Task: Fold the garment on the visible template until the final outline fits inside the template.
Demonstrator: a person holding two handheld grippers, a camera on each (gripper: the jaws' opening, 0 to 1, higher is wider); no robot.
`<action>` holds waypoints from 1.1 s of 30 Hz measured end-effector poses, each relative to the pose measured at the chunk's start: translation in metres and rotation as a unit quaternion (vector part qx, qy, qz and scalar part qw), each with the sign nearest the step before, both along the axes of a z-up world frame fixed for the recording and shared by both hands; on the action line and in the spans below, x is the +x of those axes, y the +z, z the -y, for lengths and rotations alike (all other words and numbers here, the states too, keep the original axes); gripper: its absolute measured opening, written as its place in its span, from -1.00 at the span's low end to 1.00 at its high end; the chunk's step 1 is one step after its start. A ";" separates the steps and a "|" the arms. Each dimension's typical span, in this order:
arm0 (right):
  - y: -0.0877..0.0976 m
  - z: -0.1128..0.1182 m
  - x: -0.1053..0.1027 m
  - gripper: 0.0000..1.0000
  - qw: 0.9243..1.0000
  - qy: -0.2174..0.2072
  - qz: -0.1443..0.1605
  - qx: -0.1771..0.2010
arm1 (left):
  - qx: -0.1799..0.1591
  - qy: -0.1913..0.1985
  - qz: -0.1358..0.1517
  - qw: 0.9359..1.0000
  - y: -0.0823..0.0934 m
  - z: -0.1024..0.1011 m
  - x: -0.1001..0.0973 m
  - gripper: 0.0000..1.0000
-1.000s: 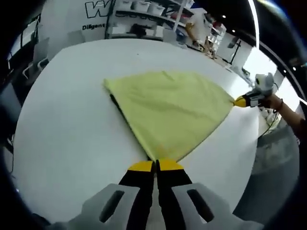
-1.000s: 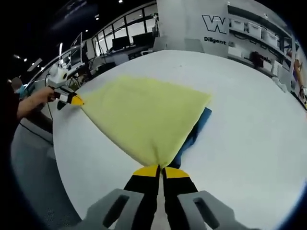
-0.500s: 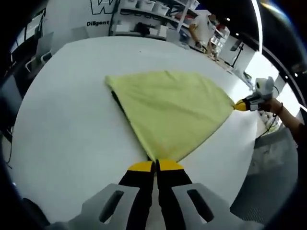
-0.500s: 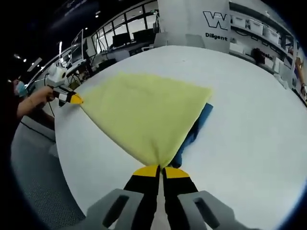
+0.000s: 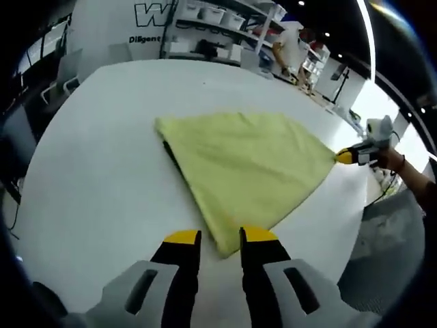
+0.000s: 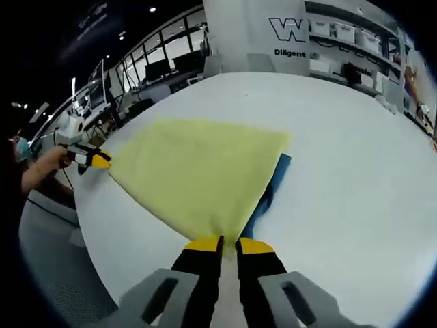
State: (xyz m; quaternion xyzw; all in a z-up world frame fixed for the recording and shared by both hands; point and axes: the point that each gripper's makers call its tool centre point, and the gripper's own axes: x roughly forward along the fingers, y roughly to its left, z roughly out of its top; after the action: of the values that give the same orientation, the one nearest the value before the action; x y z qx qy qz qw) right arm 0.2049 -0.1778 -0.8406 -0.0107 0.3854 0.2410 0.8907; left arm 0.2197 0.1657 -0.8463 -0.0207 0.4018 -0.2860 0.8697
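Garment lies folded on the white table, covering most of the blue template. Left gripper stands open, corner dropped; right gripper pinches its near corner. Further folding seems needed.

Your yellow cloth garment lies flat on the white table, covering most of the blue template.

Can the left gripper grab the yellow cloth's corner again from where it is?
Probably yes. The left gripper is open, and the corner of the yellow cloth lies on the white table right between its tips, with nothing in the way.
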 end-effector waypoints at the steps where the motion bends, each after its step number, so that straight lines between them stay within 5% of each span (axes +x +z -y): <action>1: 0.006 0.001 0.002 -0.89 1.000 -0.007 0.011 0.003 | -0.001 0.001 0.006 1.000 0.004 0.001 0.001 -0.53; 6: 0.036 -0.002 0.009 -0.45 0.996 -0.045 0.057 0.043 | -0.002 0.005 0.033 0.999 0.025 0.003 0.007 -0.18; 11: 0.059 -0.012 0.006 -0.07 0.994 -0.043 0.092 0.043 | -0.003 0.011 0.048 0.999 0.040 0.004 0.004 0.15; 22: 0.087 -0.034 -0.007 0.76 0.991 -0.034 0.107 0.067 | -0.013 0.021 0.066 0.997 0.063 0.010 -0.008 0.71; 33: 0.096 -0.042 -0.022 0.98 0.992 -0.022 0.112 0.059 | -0.019 0.025 0.081 0.996 0.076 0.019 -0.020 0.98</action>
State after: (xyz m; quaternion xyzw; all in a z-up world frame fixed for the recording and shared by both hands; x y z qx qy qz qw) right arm 0.1825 -0.1354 -0.7442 0.0237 0.2685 0.2413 0.9323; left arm 0.1994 0.1467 -0.7704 -0.0237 0.3236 -0.2726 0.9058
